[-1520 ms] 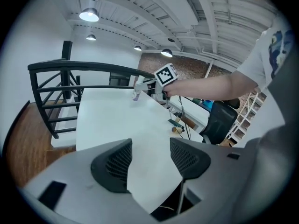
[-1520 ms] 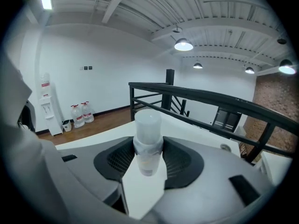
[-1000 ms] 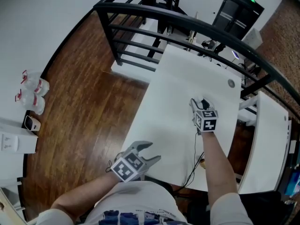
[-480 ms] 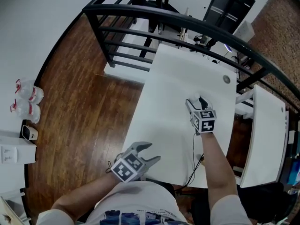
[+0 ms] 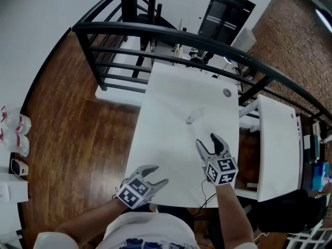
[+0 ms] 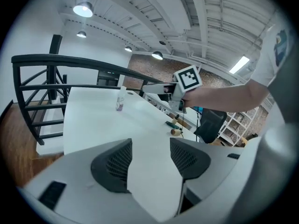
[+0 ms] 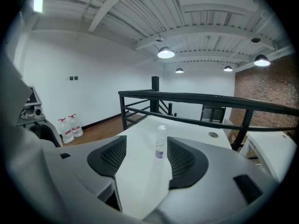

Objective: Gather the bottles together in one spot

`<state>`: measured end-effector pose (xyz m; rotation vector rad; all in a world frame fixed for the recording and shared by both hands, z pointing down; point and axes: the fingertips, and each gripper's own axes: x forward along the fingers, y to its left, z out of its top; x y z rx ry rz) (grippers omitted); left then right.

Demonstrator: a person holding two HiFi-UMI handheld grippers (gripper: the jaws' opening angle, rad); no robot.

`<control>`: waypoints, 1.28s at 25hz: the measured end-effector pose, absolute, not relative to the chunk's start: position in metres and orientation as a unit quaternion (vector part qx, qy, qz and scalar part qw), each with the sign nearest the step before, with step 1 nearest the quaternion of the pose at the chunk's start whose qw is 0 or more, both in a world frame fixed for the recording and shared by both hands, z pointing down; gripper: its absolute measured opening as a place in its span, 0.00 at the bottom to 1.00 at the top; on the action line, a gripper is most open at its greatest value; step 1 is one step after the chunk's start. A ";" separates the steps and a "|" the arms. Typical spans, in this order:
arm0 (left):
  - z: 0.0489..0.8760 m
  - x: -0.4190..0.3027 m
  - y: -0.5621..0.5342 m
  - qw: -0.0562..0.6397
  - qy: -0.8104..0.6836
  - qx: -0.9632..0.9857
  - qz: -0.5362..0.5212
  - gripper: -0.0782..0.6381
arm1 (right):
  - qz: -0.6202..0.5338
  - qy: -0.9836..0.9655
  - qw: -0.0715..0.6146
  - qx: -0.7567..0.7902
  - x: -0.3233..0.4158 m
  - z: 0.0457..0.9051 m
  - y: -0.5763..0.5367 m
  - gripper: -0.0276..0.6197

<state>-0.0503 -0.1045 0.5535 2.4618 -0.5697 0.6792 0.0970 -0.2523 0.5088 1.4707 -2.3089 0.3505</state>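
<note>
**A:** While the right gripper (image 5: 206,141) is opening its jaws with nothing between them, the small bottle (image 5: 189,119) is standing upright on the white table (image 5: 166,92), ahead of it. How's the gathering going?

**B:** Looking barely started imo. I'm only seeing that one bottle, no cluster anywhere. The left gripper (image 5: 157,174) is hanging wide open and empty over the near edge, well apart from it.

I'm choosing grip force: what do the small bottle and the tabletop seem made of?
Bottle: probably clear plastic, glossy; see-through above its purple label. Tabletop: smooth matte white, likely laminate; no grain visible.
</note>
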 end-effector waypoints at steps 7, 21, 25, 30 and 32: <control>0.514 -0.051 -0.067 0.243 -0.249 0.912 0.215 0.44 | 0.157 -0.823 0.152 0.523 0.106 0.467 -0.121 0.50; 0.456 -0.014 0.093 0.217 -0.362 0.888 0.180 0.44 | 0.129 -0.846 0.125 0.501 0.186 0.432 0.112 0.50; 0.449 -0.011 0.137 0.230 -0.363 0.884 0.183 0.44 | 0.153 -0.846 0.110 0.499 0.193 0.440 0.152 0.50; 0.444 -0.010 0.169 0.222 -0.379 0.880 0.181 0.44 | 0.146 -0.849 0.114 0.494 0.204 0.442 0.182 0.50; 0.443 -0.010 0.177 0.218 -0.386 0.878 0.183 0.44 | 0.144 -0.852 0.112 0.491 0.205 0.442 0.190 0.50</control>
